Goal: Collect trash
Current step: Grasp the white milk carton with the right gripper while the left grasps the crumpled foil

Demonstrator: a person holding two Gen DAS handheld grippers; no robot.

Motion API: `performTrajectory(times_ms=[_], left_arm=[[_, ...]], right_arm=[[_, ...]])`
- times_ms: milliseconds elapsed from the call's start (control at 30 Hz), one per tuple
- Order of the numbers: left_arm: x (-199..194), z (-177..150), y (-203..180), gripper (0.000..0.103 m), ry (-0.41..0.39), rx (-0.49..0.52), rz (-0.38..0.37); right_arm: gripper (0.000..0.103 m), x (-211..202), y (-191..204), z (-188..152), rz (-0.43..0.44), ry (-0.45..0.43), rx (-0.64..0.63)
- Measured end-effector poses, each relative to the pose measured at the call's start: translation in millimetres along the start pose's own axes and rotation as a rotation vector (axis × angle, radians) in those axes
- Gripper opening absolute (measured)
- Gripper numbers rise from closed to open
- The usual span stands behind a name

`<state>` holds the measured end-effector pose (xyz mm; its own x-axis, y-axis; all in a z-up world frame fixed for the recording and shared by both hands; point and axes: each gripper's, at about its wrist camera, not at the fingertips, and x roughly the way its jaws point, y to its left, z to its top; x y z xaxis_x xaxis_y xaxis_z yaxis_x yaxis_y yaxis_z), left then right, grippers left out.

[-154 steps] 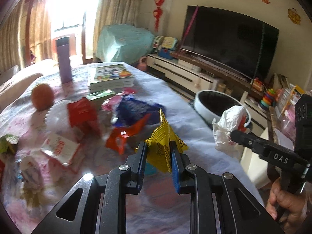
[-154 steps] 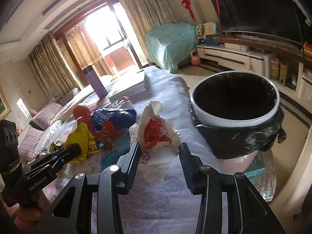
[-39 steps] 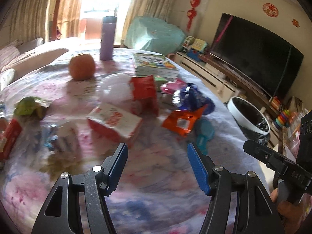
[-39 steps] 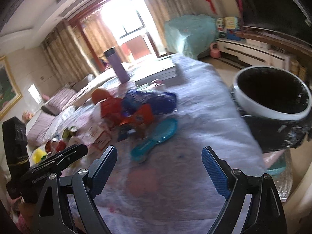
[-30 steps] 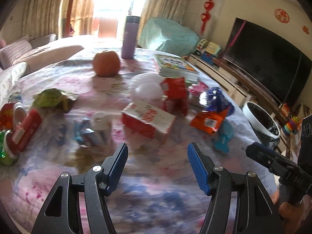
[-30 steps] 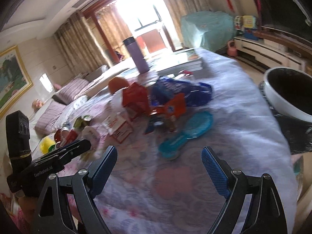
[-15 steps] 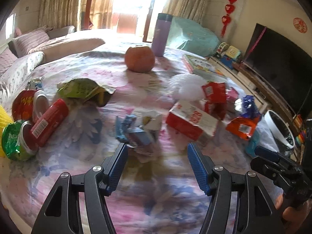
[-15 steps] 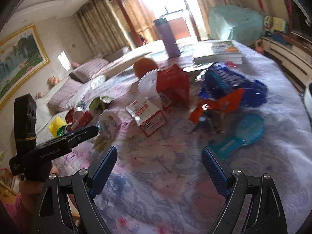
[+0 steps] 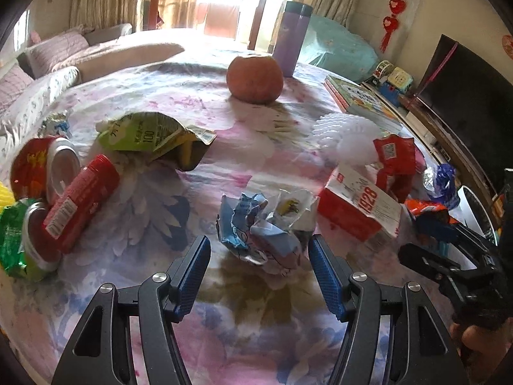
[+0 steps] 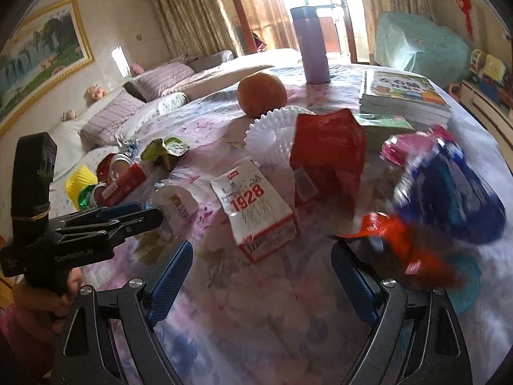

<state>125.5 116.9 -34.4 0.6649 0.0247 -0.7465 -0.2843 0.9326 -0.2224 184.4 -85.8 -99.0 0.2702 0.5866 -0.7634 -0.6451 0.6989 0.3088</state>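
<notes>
Hovering both tongs over the flowered tablecloth [image 9: 224,173], angled down. Left gripper [image 9: 259,253] jaws apart, nothing pinched: crumpled blue-and-white wrapper [image 9: 263,224] sits just ahead of the tips, between the two pads, not touched as far as I can see. Right gripper [image 10: 261,264] jaws spread wide, empty; red-and-white "1928" carton [image 10: 256,208] lies just past its tips, roughly centred. Red foil bag [image 10: 327,157] behind the carton, orange wrapper [image 10: 397,240] by my right-hand finger, blue bag [image 10: 449,192] beyond it, blurred. Left of the left tongs: red can [image 9: 80,202], green pouch [image 9: 150,138] further out. Far side: orange fruit [image 9: 255,78], purple flask [image 9: 291,38], stack of books [image 10: 400,96]. White foam net [image 9: 349,138] near the red bag.
</notes>
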Motion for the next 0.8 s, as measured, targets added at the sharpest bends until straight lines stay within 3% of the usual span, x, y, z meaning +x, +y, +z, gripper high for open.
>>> performTrajectory(times_ms=[200,300,333,367,600,633,800], left_arm=[[13,5,1,0.063,0.003,0.016,-0.026],[18,5,-1,0.063,0.0,0.038,-0.029],[19,5,-1,0.062,-0.002,0.042,-0.031],[18,4,-1,0.06,-0.008,0.047,-0.036],[12,1,-4,0.023,-0.01,0.077,-0.079],[11,-1,-4,0.005,-0.007,0.076,-0.084],[1,-9,-11,0.003,-0.003,0.091,-0.112]], right_arm=[[0.085,23,3,10,-0.007,0.032,-0.039],[0.069,35,1,14,-0.008,0.063,-0.04],[0.056,37,0,13,-0.011,0.073,-0.039],[0.054,37,0,12,-0.015,0.079,-0.039],[0.053,19,-1,1,0.005,0.055,0.01],[0.053,15,-2,-1,0.005,0.051,0.02],[0.053,-9,-3,-17,-0.002,0.016,0.06]])
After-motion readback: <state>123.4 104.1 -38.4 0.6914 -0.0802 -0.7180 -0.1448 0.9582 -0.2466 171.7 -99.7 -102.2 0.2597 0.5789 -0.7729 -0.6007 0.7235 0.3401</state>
